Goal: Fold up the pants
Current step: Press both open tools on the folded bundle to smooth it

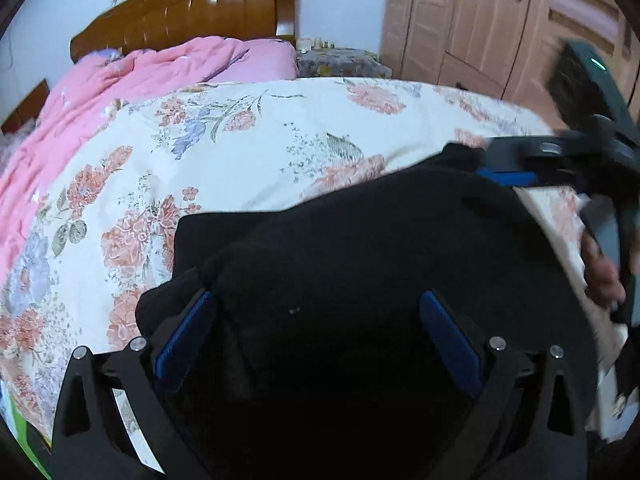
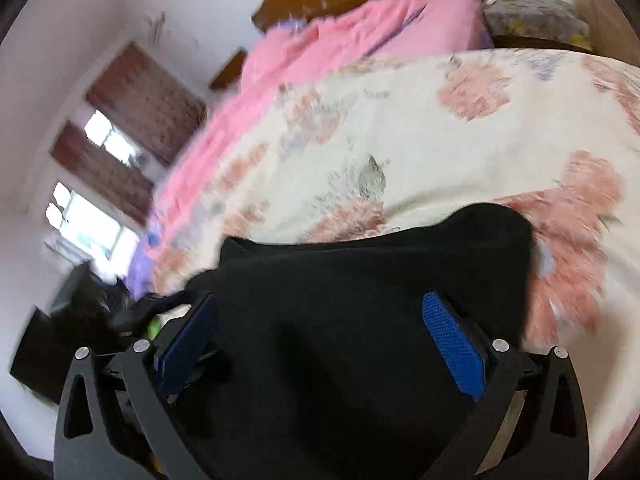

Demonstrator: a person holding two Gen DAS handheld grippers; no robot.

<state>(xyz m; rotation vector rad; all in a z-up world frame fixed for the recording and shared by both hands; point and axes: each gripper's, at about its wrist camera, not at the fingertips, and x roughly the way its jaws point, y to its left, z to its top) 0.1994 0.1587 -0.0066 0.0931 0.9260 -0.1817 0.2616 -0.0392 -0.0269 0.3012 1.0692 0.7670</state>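
Pants (image 1: 360,248), black, bunched on floral bedspread (image 1: 248,132), near its front edge; dark folds filling lower half of both wrist views. One rounded corner of cloth reaching out over cream and pink flowers in right wrist view (image 2: 496,224).

Left gripper (image 1: 318,312): jaws spread wide, blue pads (image 1: 188,328) apart on either side of a raised black fold; fabric lying between and under them, not pinched. Left pad pressed close against a hump of cloth, actual contact hard to tell.

Right gripper (image 2: 320,312): jaws likewise wide, blue pads (image 2: 456,348) well apart, black fabric spread between them, nothing clamped. Same gripper seen from left wrist view at far right (image 1: 520,160), blurred, low over far right edge of pants, with hand (image 1: 604,276) on its handle.

Beyond pants: pink quilt (image 1: 120,84) heaped along left side of bed, wooden headboard (image 1: 192,16) behind it, light wooden wardrobe doors (image 1: 480,20) at upper right. Small covered nightstand (image 1: 336,62) between headboard and wardrobe. Windows (image 2: 92,216) on left wall in right wrist view, much blurred.
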